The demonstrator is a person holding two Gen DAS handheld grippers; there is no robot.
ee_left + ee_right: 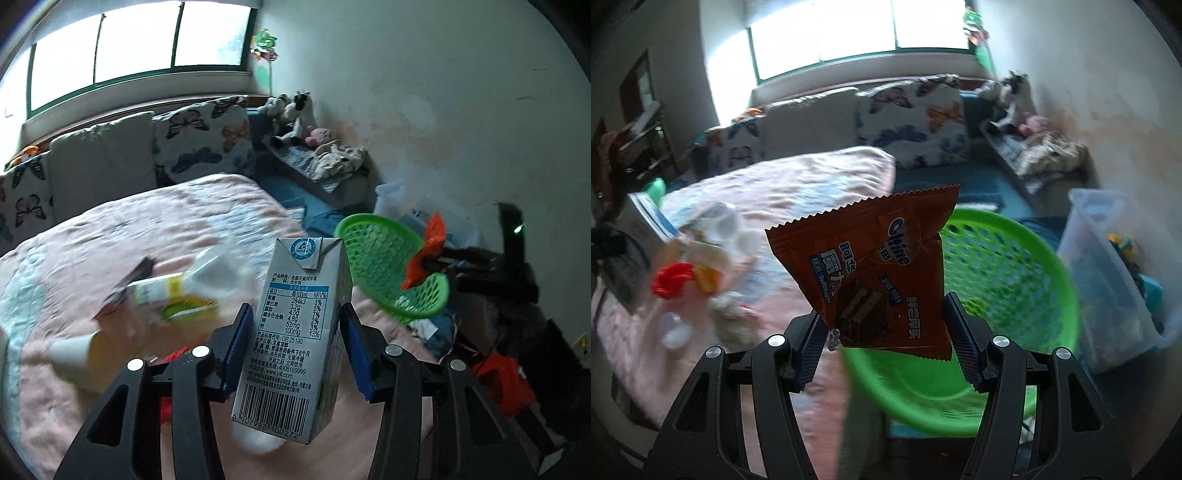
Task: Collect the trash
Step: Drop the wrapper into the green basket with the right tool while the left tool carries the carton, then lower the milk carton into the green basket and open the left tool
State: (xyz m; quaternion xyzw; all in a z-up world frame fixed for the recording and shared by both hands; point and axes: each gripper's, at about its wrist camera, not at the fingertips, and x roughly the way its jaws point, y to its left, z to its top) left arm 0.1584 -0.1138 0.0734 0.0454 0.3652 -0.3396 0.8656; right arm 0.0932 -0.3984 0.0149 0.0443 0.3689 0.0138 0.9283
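The left tongs [297, 332] gripped a boxy grey milk carton [295, 332] above the pink quilted bed [110, 229]. The right tongs [884, 328] pinched a crinkly brown snack wrapper [871, 266] beside a green mesh plastic basket [1008, 280].

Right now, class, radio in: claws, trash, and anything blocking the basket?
Left claw shut on carton. Right claw shut on wrapper, before the basket. More trash on bed. Nothing blocking.
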